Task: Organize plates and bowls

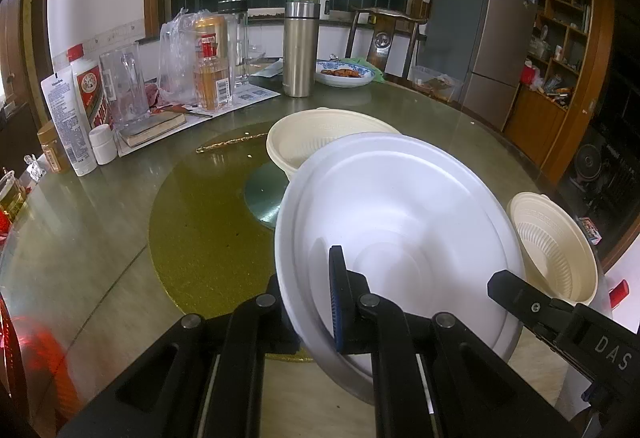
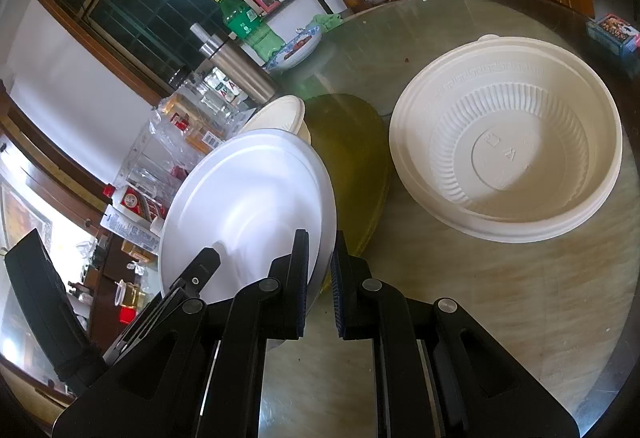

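Observation:
A white foam plate point(image 1: 400, 213), with a second rim showing beneath it, hangs tilted over the table's near side. My left gripper point(image 1: 310, 294) is shut on its near rim; one finger is hidden behind the plate. The right gripper point(image 2: 320, 262) is shut on the plate's point(image 2: 244, 197) other edge, and one of its fingers point(image 1: 516, 290) shows in the left wrist view. A cream ribbed bowl point(image 2: 504, 153) sits on the table to the right, also seen as the bowl point(image 1: 552, 250) past the plate. A second cream bowl point(image 1: 320, 137) stands behind the plate.
A golden turntable disc point(image 1: 208, 222) lies at the round table's middle. Bottles, jars and a plastic bag point(image 1: 180, 61) crowd the back left. A steel flask point(image 1: 300, 49) and a blue-patterned dish of food point(image 1: 344, 73) stand behind. A small box point(image 2: 612, 29) sits at the far edge.

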A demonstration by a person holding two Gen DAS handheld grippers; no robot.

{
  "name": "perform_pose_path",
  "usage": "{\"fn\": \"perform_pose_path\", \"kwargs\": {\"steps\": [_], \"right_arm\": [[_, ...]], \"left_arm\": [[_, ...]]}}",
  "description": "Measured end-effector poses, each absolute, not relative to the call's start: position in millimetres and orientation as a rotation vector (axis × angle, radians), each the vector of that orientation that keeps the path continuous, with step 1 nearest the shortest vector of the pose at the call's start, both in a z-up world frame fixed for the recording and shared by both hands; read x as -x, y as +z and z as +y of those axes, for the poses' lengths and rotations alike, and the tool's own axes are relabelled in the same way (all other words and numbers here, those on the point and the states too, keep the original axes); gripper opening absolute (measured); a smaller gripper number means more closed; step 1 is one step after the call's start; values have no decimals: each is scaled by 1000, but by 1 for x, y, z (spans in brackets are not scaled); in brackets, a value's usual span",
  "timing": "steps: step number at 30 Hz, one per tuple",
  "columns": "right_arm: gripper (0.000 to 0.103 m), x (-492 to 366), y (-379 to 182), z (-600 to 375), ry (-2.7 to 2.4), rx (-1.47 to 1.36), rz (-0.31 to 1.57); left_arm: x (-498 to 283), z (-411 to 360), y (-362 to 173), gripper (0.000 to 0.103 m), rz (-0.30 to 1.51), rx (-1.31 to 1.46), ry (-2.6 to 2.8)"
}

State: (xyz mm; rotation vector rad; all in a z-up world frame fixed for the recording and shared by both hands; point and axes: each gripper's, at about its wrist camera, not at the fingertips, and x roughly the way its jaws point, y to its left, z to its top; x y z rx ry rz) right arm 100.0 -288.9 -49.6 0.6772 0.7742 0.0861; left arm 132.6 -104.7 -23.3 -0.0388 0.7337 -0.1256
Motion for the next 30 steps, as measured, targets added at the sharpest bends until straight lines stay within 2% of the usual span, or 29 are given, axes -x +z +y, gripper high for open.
{"fn": "perform_pose_path", "kwargs": {"steps": [30], "right_arm": [[10, -100, -48, -287, 86, -675, 771]], "left_arm": [[-132, -104, -21, 9, 719, 31, -119]]}}
